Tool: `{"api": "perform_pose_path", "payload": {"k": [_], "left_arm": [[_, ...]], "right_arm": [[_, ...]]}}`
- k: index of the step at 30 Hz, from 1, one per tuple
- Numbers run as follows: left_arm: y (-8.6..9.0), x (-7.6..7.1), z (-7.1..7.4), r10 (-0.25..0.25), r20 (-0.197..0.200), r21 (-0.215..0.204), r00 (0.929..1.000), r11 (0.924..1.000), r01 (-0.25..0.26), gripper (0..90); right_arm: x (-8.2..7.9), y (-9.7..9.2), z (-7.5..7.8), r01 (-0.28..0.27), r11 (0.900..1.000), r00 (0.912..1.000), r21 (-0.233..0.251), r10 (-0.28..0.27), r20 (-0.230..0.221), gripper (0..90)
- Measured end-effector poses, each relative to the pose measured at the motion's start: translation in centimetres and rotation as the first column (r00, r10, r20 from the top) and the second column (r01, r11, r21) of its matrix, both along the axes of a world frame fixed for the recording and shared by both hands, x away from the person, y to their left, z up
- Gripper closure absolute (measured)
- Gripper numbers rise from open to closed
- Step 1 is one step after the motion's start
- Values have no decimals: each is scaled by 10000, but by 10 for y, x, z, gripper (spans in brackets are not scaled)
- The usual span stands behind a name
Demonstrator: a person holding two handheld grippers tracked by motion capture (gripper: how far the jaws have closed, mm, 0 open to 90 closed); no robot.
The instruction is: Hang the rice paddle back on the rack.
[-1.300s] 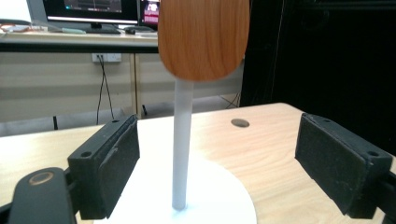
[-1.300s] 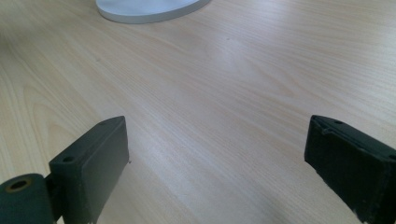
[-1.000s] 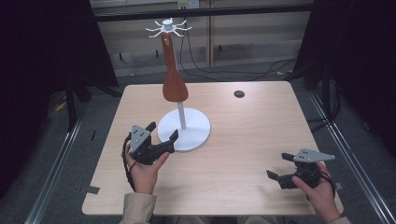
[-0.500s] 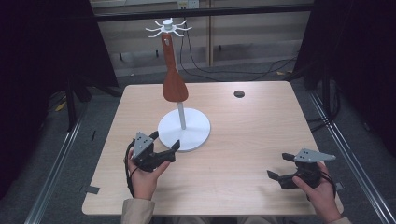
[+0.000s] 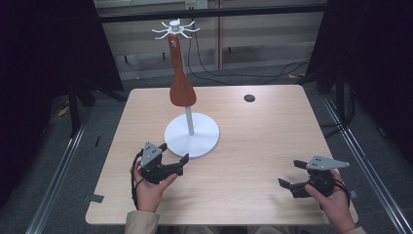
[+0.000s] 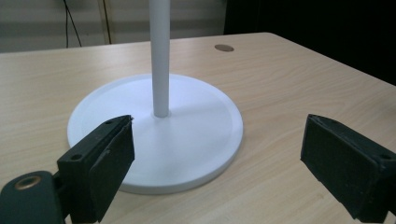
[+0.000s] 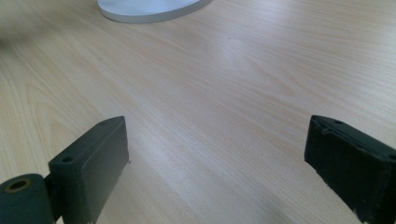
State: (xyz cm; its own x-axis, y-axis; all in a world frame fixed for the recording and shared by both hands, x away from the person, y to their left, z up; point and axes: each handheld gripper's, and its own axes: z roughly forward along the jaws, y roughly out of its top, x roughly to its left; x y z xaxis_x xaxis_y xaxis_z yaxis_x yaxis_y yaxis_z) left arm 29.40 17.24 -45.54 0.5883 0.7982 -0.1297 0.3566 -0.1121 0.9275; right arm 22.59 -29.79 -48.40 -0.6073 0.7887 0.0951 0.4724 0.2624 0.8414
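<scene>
Left gripper (image 5: pixel 171 160) sat jaws wide apart, empty, at the near edge of the white stand's round base (image 5: pixel 192 136), pole (image 6: pixel 159 56) straight ahead between the jaws. Brown wooden spatula (image 5: pixel 181 80) hung from the hook crown (image 5: pixel 175 28) up top, well above the gripper. Right gripper (image 5: pixel 291 176) was spread too, empty, over bare table (image 5: pixel 263 136) near the front right corner. Small dark disc (image 5: pixel 249 98) lay far side, clear of everything.
</scene>
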Motion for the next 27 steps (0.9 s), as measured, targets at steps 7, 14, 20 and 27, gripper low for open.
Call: {"api": "perform_pose_path", "payload": {"k": [7,14,20,27], "left_arm": [[1,-1,-4,-159,-311,106,9994,9998,162,91],[5,-3,-5,-176,-505,214,9986,9996,187,89],[9,-4,-8,-399,-905,386,9951,9983,435,89],[11,-5,-12,-369,-1162,737,9925,9962,456,89]], "right_arm": [[0,1,0,17,10000,10000,-5,-17,17,60],[0,2,0,-46,10000,10000,-63,46,4,60],[0,3,1,-52,9999,10000,-113,52,21,61],[0,5,0,-78,9999,10000,-138,78,-5,61]]}}
